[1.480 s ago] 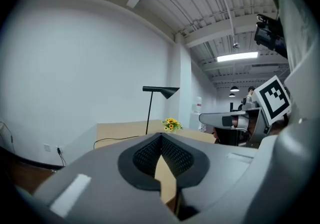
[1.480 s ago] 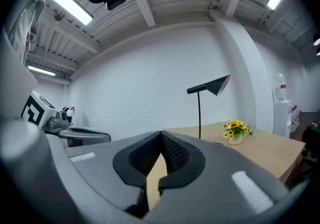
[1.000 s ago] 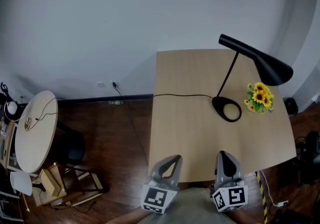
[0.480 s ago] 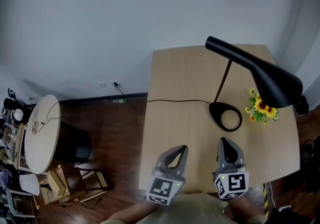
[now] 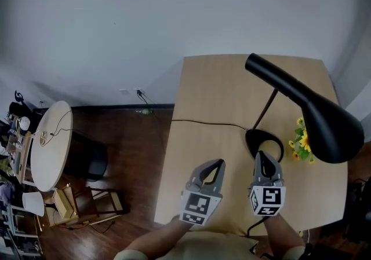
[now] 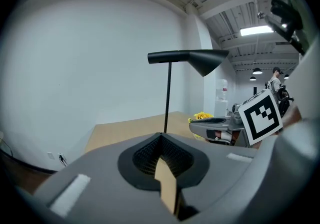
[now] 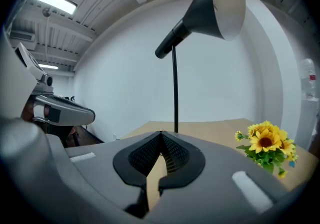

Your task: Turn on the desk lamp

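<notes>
A black desk lamp stands on the wooden table point(image 5: 220, 91), its cone shade point(image 5: 330, 131) leaning out to the right over a ring base point(image 5: 264, 140). In the right gripper view the shade's point(image 7: 215, 6) white inside shows no glow. My right gripper point(image 5: 261, 156) is shut and empty, its tip at the near rim of the base. My left gripper point(image 5: 217, 164) is shut and empty too, over the table left of the base. The lamp's thin stem point(image 6: 168, 98) rises straight ahead of the left gripper point(image 6: 161, 135), and the stem point(image 7: 175, 93) also stands just beyond the right gripper point(image 7: 161, 133).
A small bunch of yellow sunflowers point(image 5: 301, 146) sits right of the base, partly under the shade. The lamp's black cord point(image 5: 203, 123) runs left across the table and off its edge. A round side table point(image 5: 49, 146) stands on the dark floor at the left.
Both grippers have moved forward over the table toward the lamp base. The head view has closed in, so the shade looms larger at the right.
</notes>
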`<state>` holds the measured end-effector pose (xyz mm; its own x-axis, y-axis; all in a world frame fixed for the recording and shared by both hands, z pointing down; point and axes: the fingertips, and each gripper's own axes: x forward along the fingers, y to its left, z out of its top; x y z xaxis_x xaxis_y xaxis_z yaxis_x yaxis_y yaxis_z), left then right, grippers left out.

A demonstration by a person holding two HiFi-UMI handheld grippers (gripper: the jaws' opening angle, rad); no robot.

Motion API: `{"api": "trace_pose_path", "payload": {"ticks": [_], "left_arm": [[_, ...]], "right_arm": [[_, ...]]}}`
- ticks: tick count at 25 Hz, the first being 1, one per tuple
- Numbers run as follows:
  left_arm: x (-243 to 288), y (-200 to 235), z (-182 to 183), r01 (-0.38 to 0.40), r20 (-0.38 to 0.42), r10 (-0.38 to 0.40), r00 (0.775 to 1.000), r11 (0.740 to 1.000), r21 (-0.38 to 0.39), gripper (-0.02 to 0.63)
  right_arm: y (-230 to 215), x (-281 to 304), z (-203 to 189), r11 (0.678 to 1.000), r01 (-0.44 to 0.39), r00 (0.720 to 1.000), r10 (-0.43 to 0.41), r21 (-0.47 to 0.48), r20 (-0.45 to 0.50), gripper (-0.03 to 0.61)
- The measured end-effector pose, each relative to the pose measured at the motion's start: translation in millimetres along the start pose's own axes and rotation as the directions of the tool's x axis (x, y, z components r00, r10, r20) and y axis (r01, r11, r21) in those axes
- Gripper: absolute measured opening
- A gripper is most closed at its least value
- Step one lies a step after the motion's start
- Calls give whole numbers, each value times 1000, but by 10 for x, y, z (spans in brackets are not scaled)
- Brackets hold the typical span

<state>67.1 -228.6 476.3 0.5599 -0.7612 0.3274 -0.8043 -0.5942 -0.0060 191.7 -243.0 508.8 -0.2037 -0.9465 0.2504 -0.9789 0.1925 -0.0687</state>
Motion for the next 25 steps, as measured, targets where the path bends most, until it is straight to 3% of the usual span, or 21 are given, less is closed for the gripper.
{"api": "trace_pose_path", "payload": {"ticks": [12,25], "left_arm": [[523,220,-259,-55,-96,53,994,998,-27,0],[833,326,-504,-80,-176,67,982,995,-67,0]], "right_arm": [[-376,787,-611,999,34,987,-39,-34,-156,0],[-520,1153,-1032,999,31,954,-41,-37,-297,0]]}}
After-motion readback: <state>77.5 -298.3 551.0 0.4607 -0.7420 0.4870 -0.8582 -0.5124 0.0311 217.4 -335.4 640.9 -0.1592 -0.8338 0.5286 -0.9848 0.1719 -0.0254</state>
